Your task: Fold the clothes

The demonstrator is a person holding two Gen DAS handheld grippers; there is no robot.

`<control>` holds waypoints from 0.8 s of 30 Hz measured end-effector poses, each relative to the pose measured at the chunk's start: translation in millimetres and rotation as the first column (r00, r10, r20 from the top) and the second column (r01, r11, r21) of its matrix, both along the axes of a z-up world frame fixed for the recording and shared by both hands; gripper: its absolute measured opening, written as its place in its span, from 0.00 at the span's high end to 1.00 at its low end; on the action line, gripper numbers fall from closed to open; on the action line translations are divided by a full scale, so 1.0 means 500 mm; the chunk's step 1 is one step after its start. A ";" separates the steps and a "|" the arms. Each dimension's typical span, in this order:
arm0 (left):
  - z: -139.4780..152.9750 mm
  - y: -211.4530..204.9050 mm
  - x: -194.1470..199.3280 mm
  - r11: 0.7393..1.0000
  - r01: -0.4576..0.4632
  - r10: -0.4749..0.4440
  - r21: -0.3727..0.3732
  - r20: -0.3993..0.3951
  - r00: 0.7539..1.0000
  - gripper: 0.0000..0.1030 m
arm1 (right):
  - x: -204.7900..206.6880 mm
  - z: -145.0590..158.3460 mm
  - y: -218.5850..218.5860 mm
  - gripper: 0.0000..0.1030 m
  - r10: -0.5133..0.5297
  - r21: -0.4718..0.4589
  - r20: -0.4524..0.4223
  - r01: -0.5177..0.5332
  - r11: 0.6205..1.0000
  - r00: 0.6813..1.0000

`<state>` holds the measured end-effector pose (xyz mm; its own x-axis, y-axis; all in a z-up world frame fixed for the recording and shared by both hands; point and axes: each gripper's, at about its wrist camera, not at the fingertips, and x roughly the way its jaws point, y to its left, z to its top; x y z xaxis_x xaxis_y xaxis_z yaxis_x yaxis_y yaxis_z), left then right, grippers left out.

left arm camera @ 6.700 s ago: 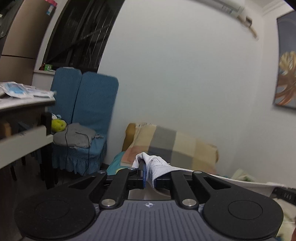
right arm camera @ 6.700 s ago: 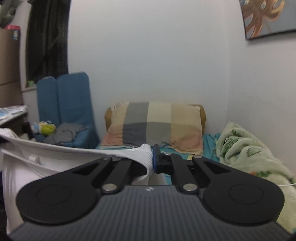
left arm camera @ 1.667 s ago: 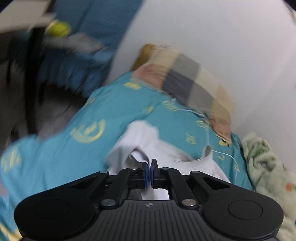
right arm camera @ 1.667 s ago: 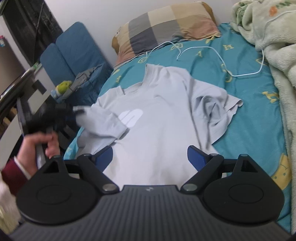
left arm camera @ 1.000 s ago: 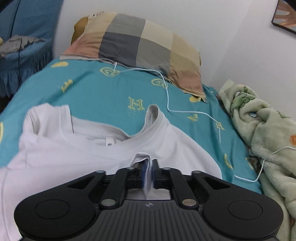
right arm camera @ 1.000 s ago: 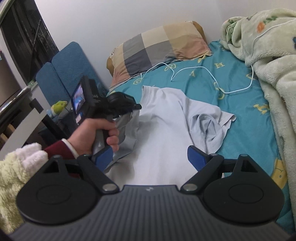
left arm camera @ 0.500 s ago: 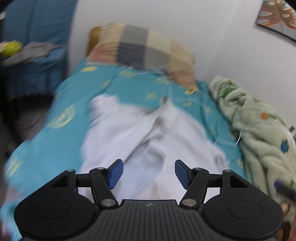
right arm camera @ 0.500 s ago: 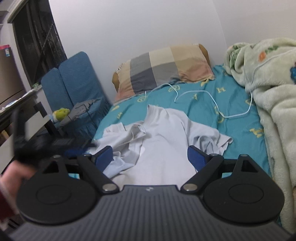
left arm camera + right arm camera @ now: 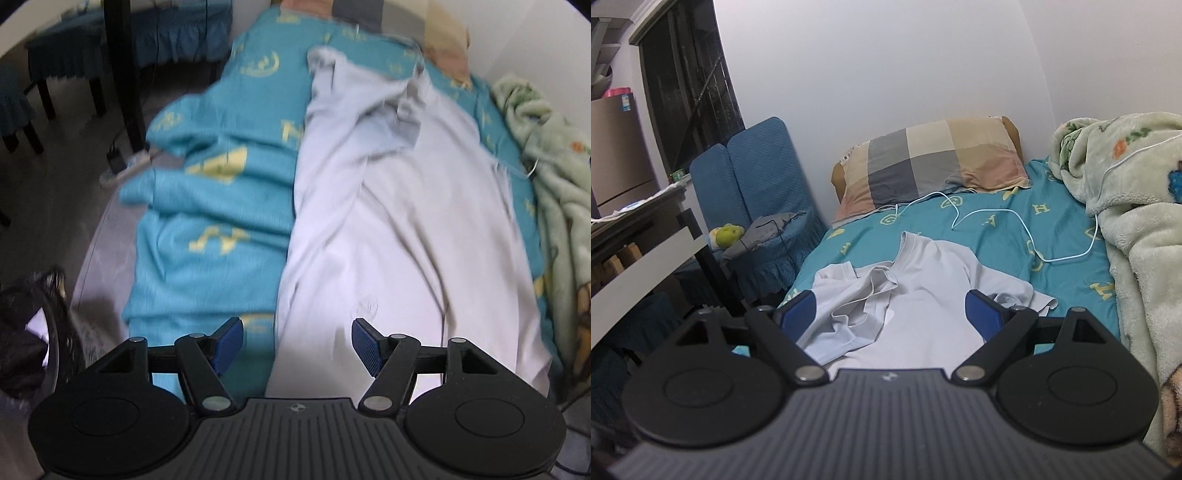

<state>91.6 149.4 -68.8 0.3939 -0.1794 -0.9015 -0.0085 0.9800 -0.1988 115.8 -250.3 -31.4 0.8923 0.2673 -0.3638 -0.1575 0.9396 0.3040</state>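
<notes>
A soft, wrinkled white T-shirt [image 9: 923, 295] lies on the teal printed bedsheet [image 9: 997, 229]; both grippers' jaws stand wide, empty.

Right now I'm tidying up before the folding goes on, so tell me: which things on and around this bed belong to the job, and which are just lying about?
Part of the job:
- white T-shirt, spread on the bed
- left tool, open, over the shirt
- right tool, open

Just lying about:
- checked pillow
- white cable
- green fleece blanket
- blue chair
- yellow-green soft toy
</notes>
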 end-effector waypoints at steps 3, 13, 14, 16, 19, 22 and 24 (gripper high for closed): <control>0.000 -0.025 0.004 0.998 0.061 -0.061 0.019 -0.012 0.998 0.34 | -0.002 -0.005 0.005 0.13 0.001 -0.019 0.008 -0.001 1.000 1.000; 0.014 -0.105 -0.013 0.961 0.265 -0.261 0.074 -0.053 0.964 0.37 | 0.112 -0.121 -0.005 0.13 -0.009 -0.110 -0.251 -0.020 0.994 0.968; 0.008 -0.112 -0.014 0.956 0.280 -0.275 0.084 -0.065 0.959 0.37 | 0.115 -0.126 -0.007 0.13 -0.011 -0.117 -0.252 -0.020 0.993 0.968; 0.001 -0.110 -0.014 0.950 0.282 -0.275 0.130 -0.075 0.959 0.38 | 0.120 -0.137 -0.010 0.13 -0.015 -0.130 -0.254 -0.019 0.991 0.967; -0.013 -0.082 -0.005 0.954 0.257 -0.243 0.156 -0.099 0.965 0.37 | 0.123 -0.147 -0.027 0.13 -0.031 -0.117 -0.285 -0.002 0.993 0.958; -0.040 -0.028 0.008 0.982 0.187 -0.176 0.041 -0.183 0.967 0.37 | 0.122 -0.153 -0.052 0.13 -0.042 -0.083 -0.310 0.017 0.996 0.950; -0.061 -0.005 0.011 0.989 0.138 -0.146 -0.048 -0.234 0.961 0.43 | 0.123 -0.152 -0.074 0.13 -0.029 -0.031 -0.309 0.021 0.999 0.951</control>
<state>97.3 147.0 -99.2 0.1389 -0.2471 -0.9590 0.0798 0.9680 -0.2378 177.2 -287.5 -107.6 0.7414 0.2325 -0.6295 -0.0365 0.9506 0.3082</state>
